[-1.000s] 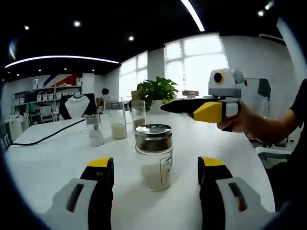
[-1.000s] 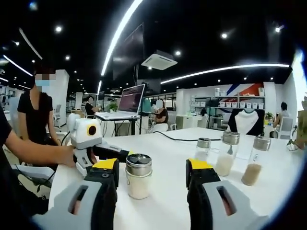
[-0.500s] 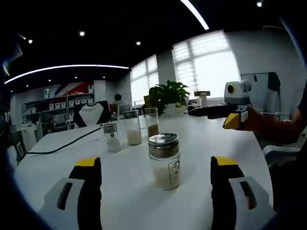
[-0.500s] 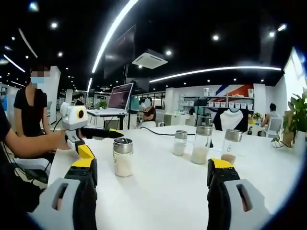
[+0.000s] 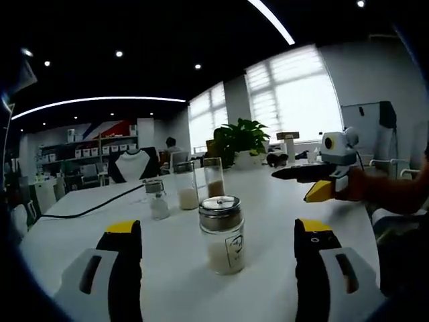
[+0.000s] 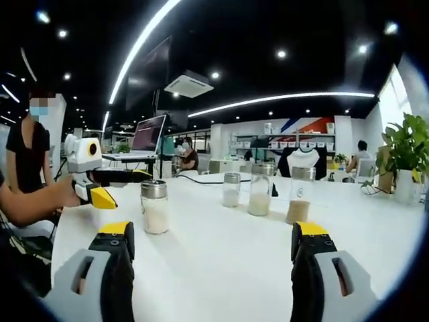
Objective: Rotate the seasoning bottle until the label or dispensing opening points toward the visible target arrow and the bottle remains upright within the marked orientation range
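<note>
The left hand-held gripper [image 5: 218, 231] had its jaws spread wide and pinched nothing. Just ahead, between them but apart from both, the clear glass seasoning bottle with a metal lid and pale powder [image 5: 222, 234] stood upright on the white table [image 5: 268, 201], its printed label turned to the view's right. The right hand-held gripper [image 6: 211, 231] was likewise spread and empty, with that bottle [image 6: 154, 206] further off to its left. Beyond stood three more glass shakers [image 6: 259, 190] and a black cable [image 5: 80, 212].
</note>
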The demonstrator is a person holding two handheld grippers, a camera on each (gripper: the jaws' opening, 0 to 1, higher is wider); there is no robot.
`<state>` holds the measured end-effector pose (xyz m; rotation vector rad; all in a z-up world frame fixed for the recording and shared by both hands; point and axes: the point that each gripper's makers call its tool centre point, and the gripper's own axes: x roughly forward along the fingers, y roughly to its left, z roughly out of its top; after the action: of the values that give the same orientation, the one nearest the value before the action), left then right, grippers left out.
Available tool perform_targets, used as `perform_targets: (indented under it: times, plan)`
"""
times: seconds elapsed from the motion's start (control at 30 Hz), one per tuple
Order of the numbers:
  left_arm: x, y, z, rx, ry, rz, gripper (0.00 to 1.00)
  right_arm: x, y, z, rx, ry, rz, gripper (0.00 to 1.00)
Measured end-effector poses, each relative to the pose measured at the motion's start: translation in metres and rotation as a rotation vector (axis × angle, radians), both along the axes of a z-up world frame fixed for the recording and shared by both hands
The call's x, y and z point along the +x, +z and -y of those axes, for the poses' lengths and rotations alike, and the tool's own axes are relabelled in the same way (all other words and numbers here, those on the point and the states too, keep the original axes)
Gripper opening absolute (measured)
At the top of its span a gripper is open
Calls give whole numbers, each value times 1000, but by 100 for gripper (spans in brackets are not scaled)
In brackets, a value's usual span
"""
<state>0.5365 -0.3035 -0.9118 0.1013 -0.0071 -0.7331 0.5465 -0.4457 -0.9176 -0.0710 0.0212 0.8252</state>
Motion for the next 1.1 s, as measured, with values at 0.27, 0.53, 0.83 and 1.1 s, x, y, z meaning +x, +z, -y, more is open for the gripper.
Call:
perform_targets:
  times: [0.27, 0.53, 0.83, 1.1]
  plan:
    - [0, -11, -2, 22, -7, -49, 100, 13, 11, -6, 17, -11, 1, 99]
    - [-5, -2, 4, 18, -13, -33, 100, 43, 21, -23, -9, 0, 2, 90]
    - [-13, 1, 17, 0, -51, -71, 100, 69, 25, -49, -95, 31, 3, 83]
    - [-12, -5, 17, 16, -37, -82, 100, 85, 24, -73, -105, 58, -2, 78]
